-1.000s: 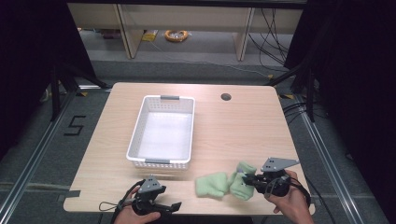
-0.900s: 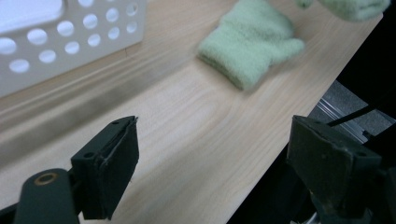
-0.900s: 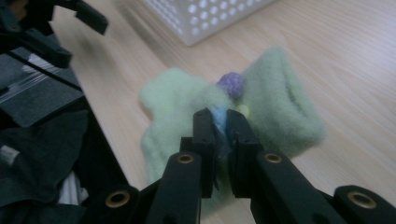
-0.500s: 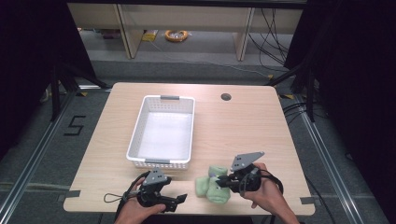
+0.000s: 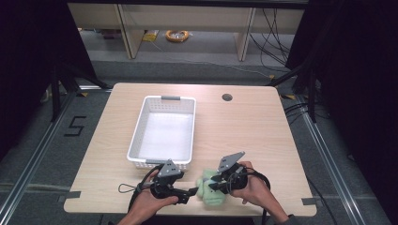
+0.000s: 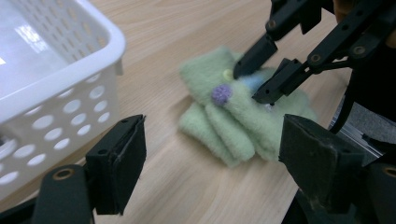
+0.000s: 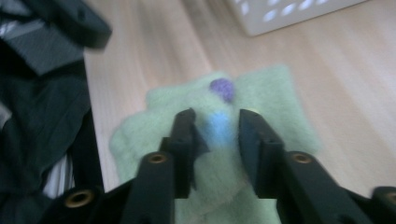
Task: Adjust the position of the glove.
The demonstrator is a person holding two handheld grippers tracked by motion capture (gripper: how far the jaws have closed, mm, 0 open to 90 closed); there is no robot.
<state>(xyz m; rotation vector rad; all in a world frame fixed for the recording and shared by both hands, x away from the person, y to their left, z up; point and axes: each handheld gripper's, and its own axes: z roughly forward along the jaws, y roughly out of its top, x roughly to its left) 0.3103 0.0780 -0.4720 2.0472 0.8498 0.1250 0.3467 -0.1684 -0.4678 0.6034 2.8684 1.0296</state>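
Right claw (image 5: 213, 183) tilted down, jaws just parting over the green cloth (image 5: 212, 191); left claw (image 5: 191, 191) level, wide

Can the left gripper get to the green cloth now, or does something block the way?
Probably yes. The left gripper is open beside the green cloth with bare table between; the right gripper sits on the cloth's far part.
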